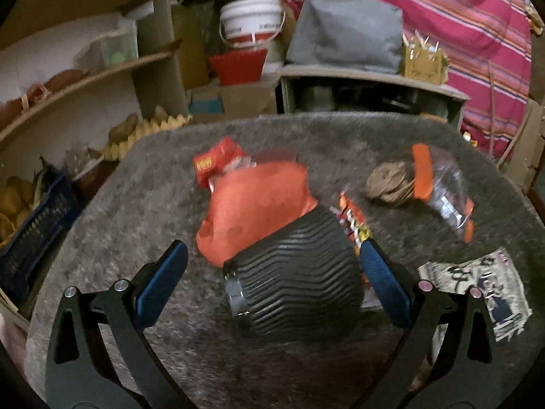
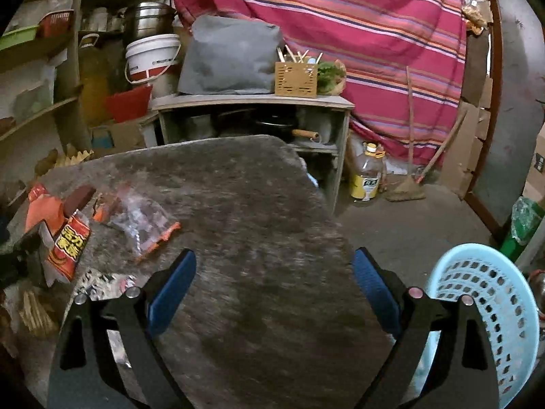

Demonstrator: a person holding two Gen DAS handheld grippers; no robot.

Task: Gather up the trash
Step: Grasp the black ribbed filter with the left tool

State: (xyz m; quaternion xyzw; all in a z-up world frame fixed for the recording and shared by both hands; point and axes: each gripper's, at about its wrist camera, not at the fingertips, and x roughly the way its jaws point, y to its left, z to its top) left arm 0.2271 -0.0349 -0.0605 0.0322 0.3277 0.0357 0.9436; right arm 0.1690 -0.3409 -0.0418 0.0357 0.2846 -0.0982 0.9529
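Shaggy matt grey table cover (image 2: 259,204), glossy clear plastic wrapper (image 2: 143,221), perforated, seemingly plastic, light-blue basket (image 2: 490,306)

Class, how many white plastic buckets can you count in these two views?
1: the white bucket stands at the back between shelves and the grey bundle. Others may be hidden.

Right half of grey mat (image 2: 259,211) bare: free approach w/o obstruction. Left half cluttered: black ribbed object (image 1: 293,272) and orange bag (image 1: 255,204) block centre, clear wrapper (image 1: 442,191) and newspaper scrap (image 1: 490,283) beside. Blue basket (image 2: 487,310) stands off mat's right edge.
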